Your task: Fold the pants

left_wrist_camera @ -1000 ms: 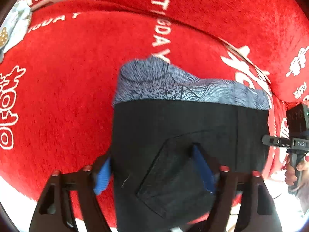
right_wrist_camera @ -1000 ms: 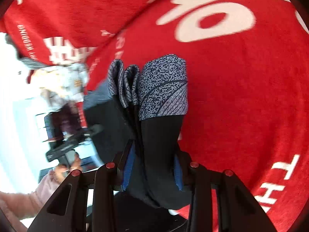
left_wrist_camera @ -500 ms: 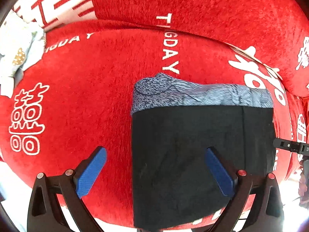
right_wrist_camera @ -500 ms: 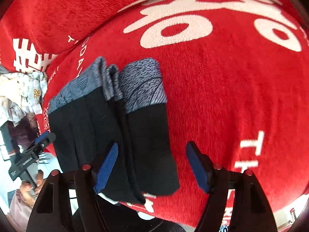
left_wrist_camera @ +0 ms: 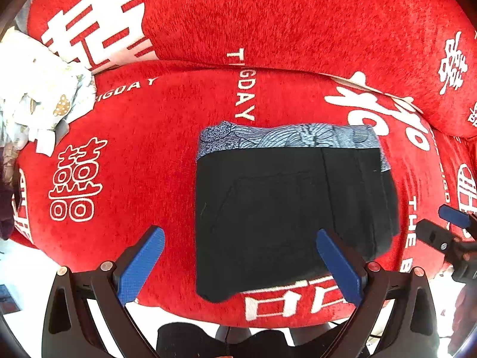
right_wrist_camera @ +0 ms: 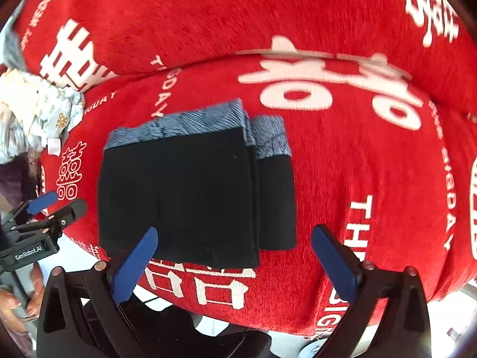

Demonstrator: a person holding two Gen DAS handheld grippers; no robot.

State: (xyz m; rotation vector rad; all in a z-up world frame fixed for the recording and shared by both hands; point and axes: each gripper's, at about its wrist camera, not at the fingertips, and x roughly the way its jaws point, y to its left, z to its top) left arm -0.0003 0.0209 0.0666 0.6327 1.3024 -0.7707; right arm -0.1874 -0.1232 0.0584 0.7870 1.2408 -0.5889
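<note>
on the far left, well outside the left jaw, a crumpled pale printed cloth (left_wrist_camera: pixel 38 101) lies at the edge of the red sofa cover (left_wrist_camera: pixel 143 155) with white lettering; no container shows in either view. the left gripper (left_wrist_camera: pixel 241 261) has its blue pads (left_wrist_camera: pixel 141 264) spread wide with nothing pressed between them: the left pad stands over bare red fabric, the right pad over the black part of the pants (left_wrist_camera: pixel 283 205). the pants lie flat in a folded rectangle on the seat, blue-grey patterned waistband (left_wrist_camera: pixel 286 138) on the side away from the jaws, near edge reaching the seat's front edge. in the right wrist view the right gripper (right_wrist_camera: pixel 235 264) is likewise wide apart, its left pad over the pants' (right_wrist_camera: pixel 184 197) near corner and its right pad over red cover. a second ago both grippers were clamped on the black cloth; their jaws have just been opening, the pants now lie released, and both cameras look from higher up. the other gripper shows at each view's side edge.
</note>
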